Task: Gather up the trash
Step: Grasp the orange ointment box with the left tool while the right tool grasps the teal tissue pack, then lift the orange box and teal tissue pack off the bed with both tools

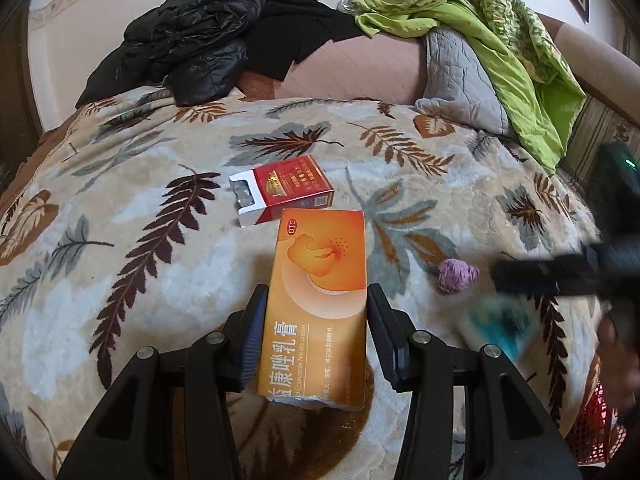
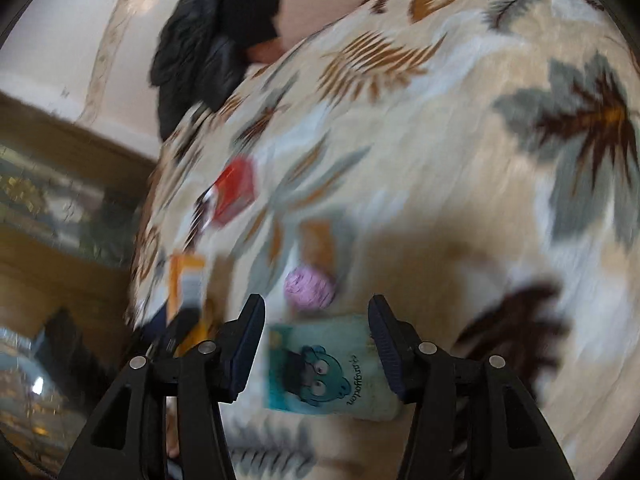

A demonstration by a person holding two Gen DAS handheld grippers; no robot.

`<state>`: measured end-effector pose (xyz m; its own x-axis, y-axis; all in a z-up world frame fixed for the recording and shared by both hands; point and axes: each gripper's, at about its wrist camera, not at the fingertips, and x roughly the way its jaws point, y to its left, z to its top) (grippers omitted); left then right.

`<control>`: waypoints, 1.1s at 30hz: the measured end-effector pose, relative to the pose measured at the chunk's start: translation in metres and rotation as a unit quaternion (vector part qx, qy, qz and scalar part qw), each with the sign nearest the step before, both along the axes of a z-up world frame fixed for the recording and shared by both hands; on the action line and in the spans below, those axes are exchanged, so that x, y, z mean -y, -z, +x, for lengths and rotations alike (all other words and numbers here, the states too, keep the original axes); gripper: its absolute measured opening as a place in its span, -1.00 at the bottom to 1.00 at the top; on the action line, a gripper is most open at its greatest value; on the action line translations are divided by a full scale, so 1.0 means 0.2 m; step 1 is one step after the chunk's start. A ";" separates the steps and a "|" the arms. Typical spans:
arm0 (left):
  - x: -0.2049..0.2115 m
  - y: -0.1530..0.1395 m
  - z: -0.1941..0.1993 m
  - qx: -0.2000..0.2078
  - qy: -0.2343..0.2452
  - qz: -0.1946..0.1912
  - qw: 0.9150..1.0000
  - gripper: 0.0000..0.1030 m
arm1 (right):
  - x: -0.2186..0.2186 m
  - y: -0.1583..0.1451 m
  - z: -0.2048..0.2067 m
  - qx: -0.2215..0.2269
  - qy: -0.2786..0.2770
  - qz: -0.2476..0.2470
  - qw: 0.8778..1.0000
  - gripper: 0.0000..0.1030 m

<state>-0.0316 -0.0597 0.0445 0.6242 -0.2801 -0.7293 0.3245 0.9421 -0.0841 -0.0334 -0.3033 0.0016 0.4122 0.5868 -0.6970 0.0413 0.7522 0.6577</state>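
Note:
My left gripper (image 1: 318, 292) is shut on an orange cream box (image 1: 320, 264), with both pads against its long sides, above the leaf-patterned blanket (image 1: 120, 200). Just beyond the box lies an opened red cigarette pack (image 1: 286, 190), and to its right a crumpled purple paper ball (image 1: 457, 275). In the blurred right wrist view, a teal packet with a cartoon bear (image 2: 320, 368) sits between the jaws of my right gripper (image 2: 316, 304). A thin gap shows beside the left pad, so the jaws are open. The purple ball (image 2: 309, 288) lies just past the fingertips. The left wrist view shows the right gripper (image 1: 520, 280) and the teal packet (image 1: 502, 328) as blurs.
A black jacket (image 1: 188, 44), green cloth (image 1: 480, 20) and a grey quilted cover (image 1: 460, 76) are piled at the far side of the bed. A red mesh basket (image 1: 596, 416) shows at the lower right edge. A person's hand (image 1: 616, 344) is at the right.

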 end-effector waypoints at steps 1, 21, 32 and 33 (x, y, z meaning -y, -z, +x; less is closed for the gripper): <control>-0.01 0.00 0.00 0.000 -0.003 0.000 1.000 -0.08 | -0.03 -0.01 -0.02 0.001 -0.008 0.001 1.000 0.27; -0.11 -0.04 0.00 0.001 -0.015 -0.017 1.000 -0.08 | -0.21 -0.02 -0.29 0.004 -0.026 -0.148 0.989 0.37; -0.14 -0.06 -0.03 0.014 -0.016 -0.013 1.000 -0.08 | -0.40 -0.10 -0.28 0.040 -0.001 -0.209 0.977 -0.65; -0.14 -0.07 -0.04 0.017 -0.015 -0.012 1.000 -0.08 | -0.40 -0.12 -0.30 0.049 0.007 -0.210 0.976 -0.67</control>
<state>-0.0398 -0.0313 0.0583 0.6571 -0.2779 -0.7007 0.2987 0.9495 -0.0965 -0.0928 -0.2236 0.0261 0.4953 0.2520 -0.8313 0.0048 0.9562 0.2928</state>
